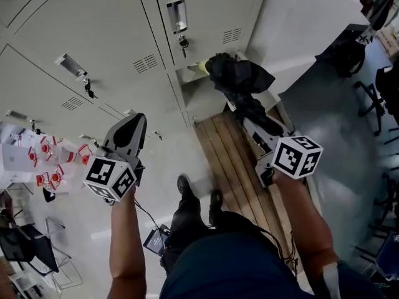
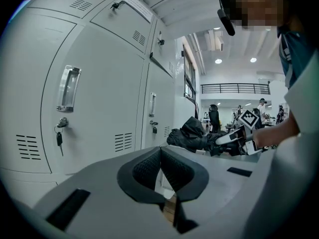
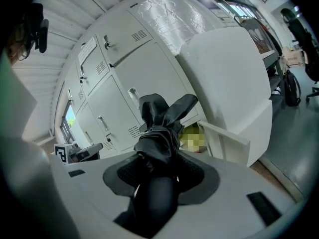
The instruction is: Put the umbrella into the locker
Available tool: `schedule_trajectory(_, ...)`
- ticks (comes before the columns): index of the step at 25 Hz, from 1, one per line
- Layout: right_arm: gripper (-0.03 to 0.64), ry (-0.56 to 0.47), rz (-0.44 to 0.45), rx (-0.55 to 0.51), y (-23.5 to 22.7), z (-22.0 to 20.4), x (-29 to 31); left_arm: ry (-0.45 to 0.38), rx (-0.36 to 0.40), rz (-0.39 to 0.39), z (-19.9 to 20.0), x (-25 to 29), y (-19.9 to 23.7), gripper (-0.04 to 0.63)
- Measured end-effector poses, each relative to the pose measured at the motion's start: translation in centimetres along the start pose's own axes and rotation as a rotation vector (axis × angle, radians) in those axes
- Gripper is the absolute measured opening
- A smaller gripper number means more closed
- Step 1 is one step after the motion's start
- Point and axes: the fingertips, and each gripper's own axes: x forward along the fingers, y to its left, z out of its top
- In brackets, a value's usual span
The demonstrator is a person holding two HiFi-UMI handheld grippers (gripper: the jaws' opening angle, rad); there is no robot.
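Observation:
A black folded umbrella sticks out ahead of my right gripper, which is shut on its handle end. The loose canopy end hangs just in front of an open locker compartment, whose white door swings out to the right. In the right gripper view the umbrella fills the space between the jaws of the right gripper and points at the opening. My left gripper hovers to the left before closed locker doors, shut and empty. From the left gripper, the umbrella shows at right.
Closed grey lockers with handles and hanging keys line the wall. A yellowish item lies inside the open compartment. A wooden slatted platform runs below it. Office chairs stand on the right, and a table with red items on the left.

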Motion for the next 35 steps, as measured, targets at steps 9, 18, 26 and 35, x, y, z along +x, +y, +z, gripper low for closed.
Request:
schedule_trajectory(9,0.198,0.023,-0.024,0.022,-1.9,-2.0,3.3,0.026,-0.024,-0.013,-3.2,1.5,2.3,0.018)
schedule_trajectory(18,0.198,0.061,-0.047,0.051,-4.3,-4.6,6.9,0.064,-0.039,-0.025,-6.9,3.4,4.2,0.018)
schedule_trajectory(26,0.198,0.093,-0.069,0.059,-6.3,-7.4,9.9,0.101,-0.049,-0.054,-10.5,4.9,5.5,0.018)
schedule_trajectory(35,0.198,0.137,-0.105,0.065,-8.8,-11.1,13.8,0.137,-0.082,-0.069,-15.0,5.9,7.3,0.018)
